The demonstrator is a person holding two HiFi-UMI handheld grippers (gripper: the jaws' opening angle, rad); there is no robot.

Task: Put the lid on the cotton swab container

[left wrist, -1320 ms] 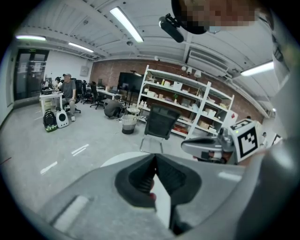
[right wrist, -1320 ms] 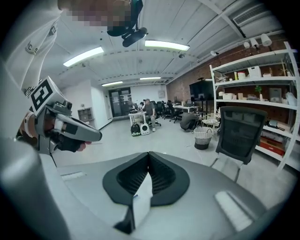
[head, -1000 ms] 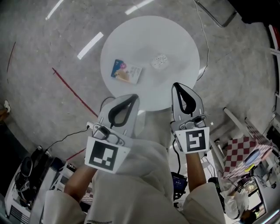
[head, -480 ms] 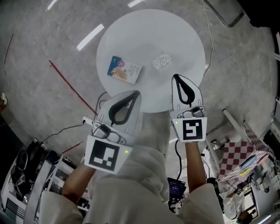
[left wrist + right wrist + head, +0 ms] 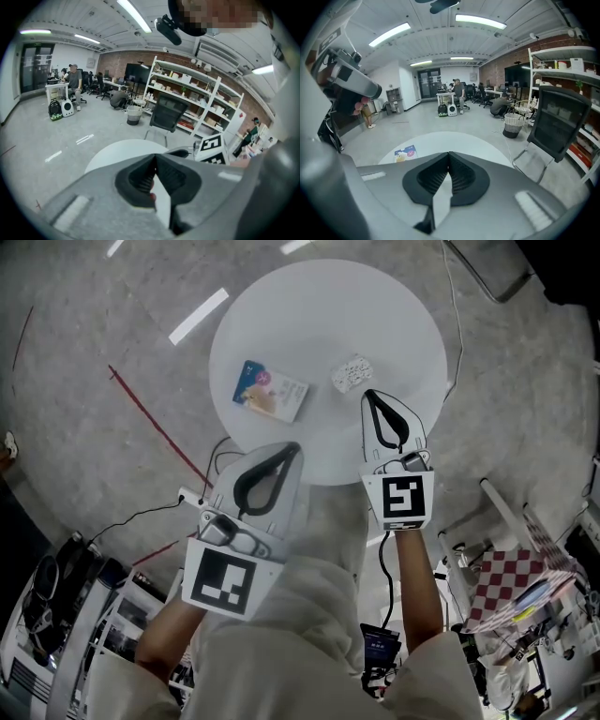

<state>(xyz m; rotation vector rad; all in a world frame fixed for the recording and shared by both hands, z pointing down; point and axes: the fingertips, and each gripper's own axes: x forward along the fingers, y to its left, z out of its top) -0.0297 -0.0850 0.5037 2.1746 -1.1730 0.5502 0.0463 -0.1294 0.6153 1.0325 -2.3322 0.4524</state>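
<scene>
A round white table [image 5: 319, 324] carries a small clear, dotted container [image 5: 351, 372] near its right middle. It is too small to tell whether a lid is on it. A flat blue and white packet [image 5: 268, 390] lies to its left, also seen as the packet [image 5: 405, 153] in the right gripper view. My right gripper [image 5: 368, 395] is shut and empty over the table's near right part, its tip just short of the container. My left gripper [image 5: 292, 448] is shut and empty at the table's near edge. The container is hidden in both gripper views.
A red line [image 5: 155, 423] and a cable [image 5: 141, 521] cross the grey floor left of the table. A black office chair [image 5: 558, 126] stands beyond the table, with a basket [image 5: 513, 124] beside it. Shelves [image 5: 197, 98] and seated people [image 5: 72, 79] are farther off.
My right gripper has moved forward over the table toward the small container. The left gripper has stayed at the near edge.
</scene>
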